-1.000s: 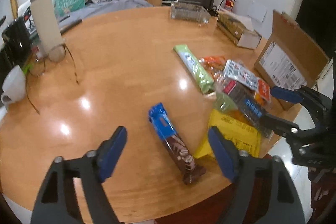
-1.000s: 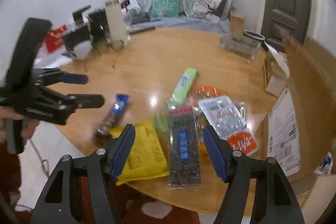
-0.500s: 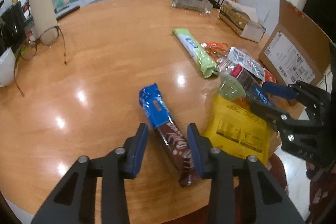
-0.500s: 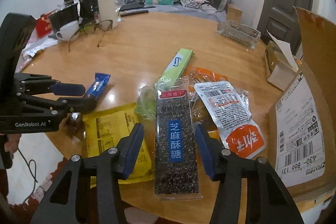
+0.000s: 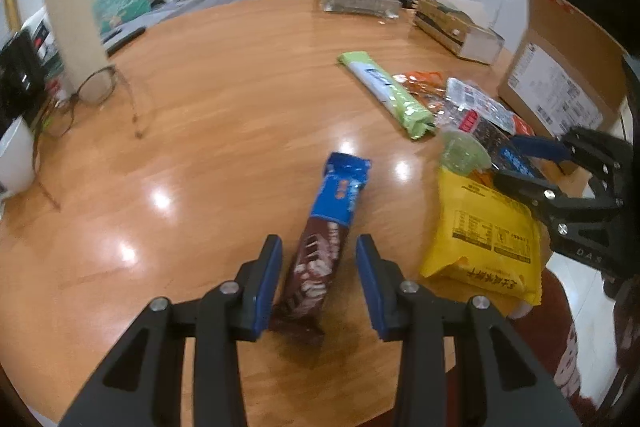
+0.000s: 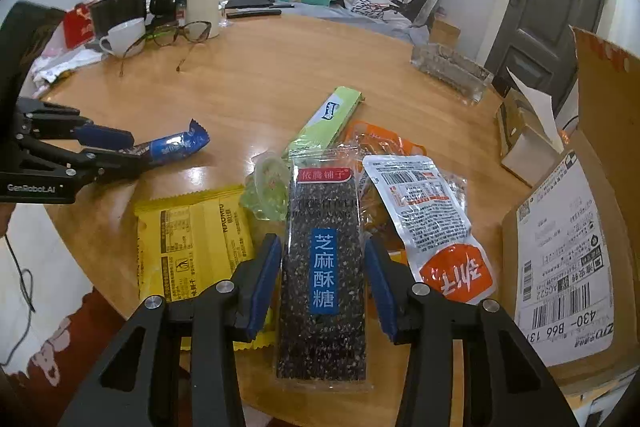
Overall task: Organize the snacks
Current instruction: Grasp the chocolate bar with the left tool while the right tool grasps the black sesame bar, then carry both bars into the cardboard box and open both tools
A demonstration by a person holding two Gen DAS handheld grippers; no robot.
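Wooden table (image 5: 224, 115) carries snacks; left tongs (image 5: 318, 281) narrowly straddle the chocolate bar (image 5: 324, 235); right tongs (image 6: 323, 279) narrowly straddle the sesame candy (image 6: 324, 267).

Blue-brown choc bar (image 5: 320, 239) between my left tool's pads; black sesame brittle pack (image 6: 324, 275) flat on pile, yellow pack (image 6: 192, 239) beside.

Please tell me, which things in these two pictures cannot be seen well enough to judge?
- Whether the left claw pinches the blue and brown snack bar: left wrist view, motion blur; right wrist view, too small.
- Inside of the cardboard box: both views, its own wall and the picture edge hide it.
- Orange packet: mostly covered by the sesame candy pack and the white pouch.
- Small print on the yellow packet: too small.
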